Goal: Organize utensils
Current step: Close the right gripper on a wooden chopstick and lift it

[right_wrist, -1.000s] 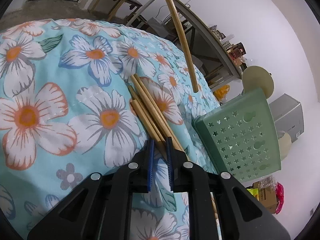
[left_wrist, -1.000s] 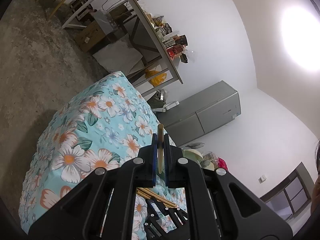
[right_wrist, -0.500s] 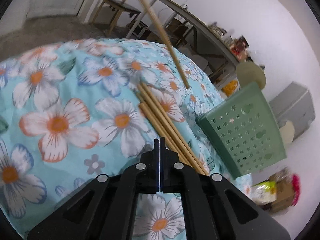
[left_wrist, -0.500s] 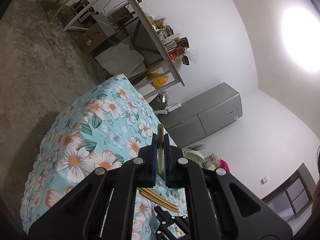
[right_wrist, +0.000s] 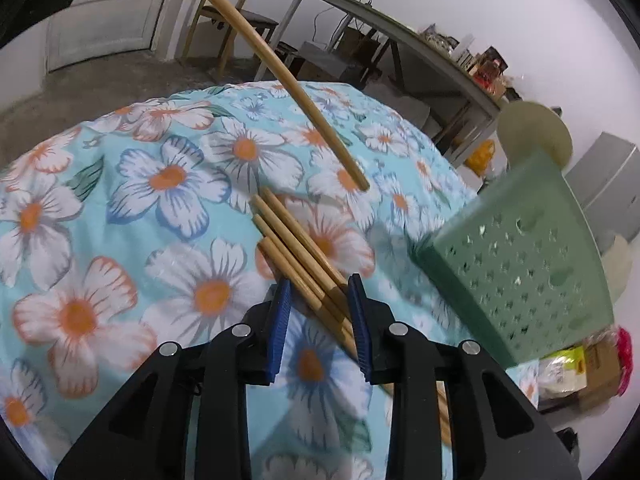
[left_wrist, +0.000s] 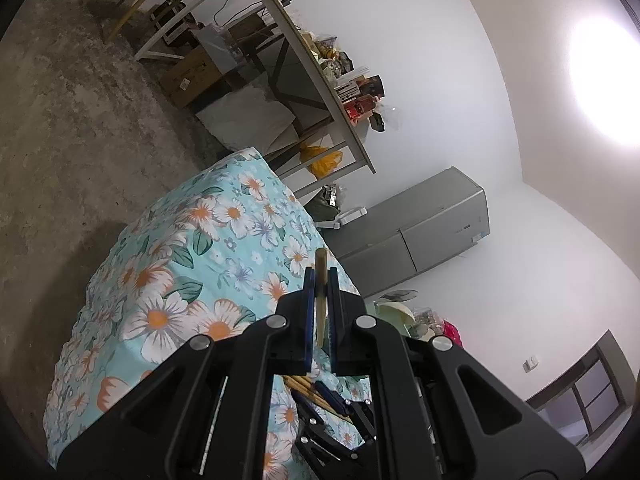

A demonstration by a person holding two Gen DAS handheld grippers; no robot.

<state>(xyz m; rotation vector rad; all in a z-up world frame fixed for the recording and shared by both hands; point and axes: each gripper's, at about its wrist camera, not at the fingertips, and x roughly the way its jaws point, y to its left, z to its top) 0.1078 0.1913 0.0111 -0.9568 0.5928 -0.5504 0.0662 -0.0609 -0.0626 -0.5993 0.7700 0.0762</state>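
Floral cloth [right_wrist: 120,184] w/ tan bamboo chopsticks [right_wrist: 296,248]; right tool [right_wrist: 320,300] opening astride, left tool [left_wrist: 321,300] clamping one chopstick [left_wrist: 320,280].

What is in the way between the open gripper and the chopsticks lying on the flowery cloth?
Nothing visible is. The right gripper is opening, with the bundle of chopsticks already running between its pads on the flowery cloth. The single chopstick in the left gripper hangs above the bundle's far ends, not in the gap.
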